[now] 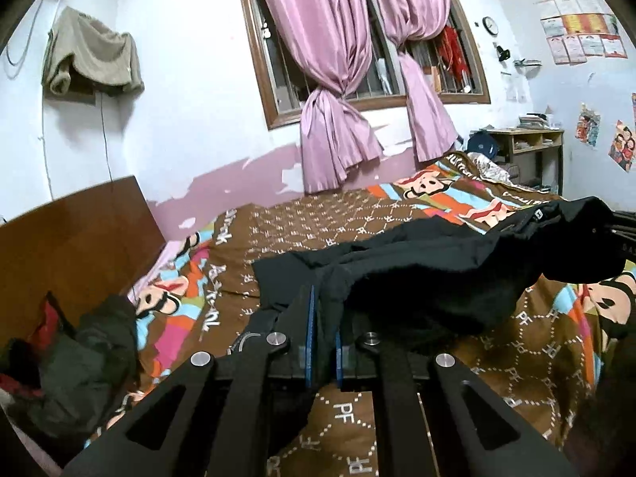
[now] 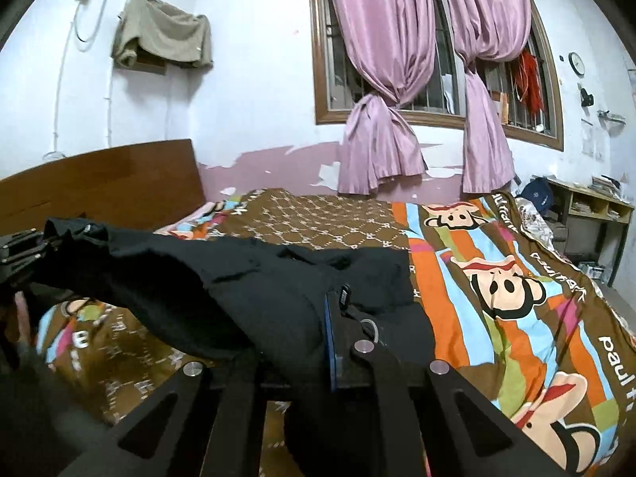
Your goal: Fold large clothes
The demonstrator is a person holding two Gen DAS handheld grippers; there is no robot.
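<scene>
A large black garment (image 1: 417, 270) (image 2: 238, 286) hangs stretched between my two grippers above the bed, its far part still lying on the patterned bedcover (image 1: 357, 218) (image 2: 497, 278). In the left wrist view my left gripper (image 1: 324, 310) is shut on one edge of the black cloth, which fills the narrow gap between the blue pads (image 1: 311, 318). The right gripper (image 2: 314, 318) is shut on the other edge; one blue pad (image 2: 329, 338) shows and cloth hides the other finger. Each gripper also appears in the other's view, holding its raised corner (image 1: 624, 234) (image 2: 20, 250).
A heap of dark clothes (image 1: 79, 349) lies at the bed's left near the wooden headboard (image 1: 79, 238) (image 2: 119, 183). Pink curtains (image 2: 377, 119) hang over the window behind the bed. A wooden desk (image 1: 532, 147) (image 2: 596, 206) stands at the far right.
</scene>
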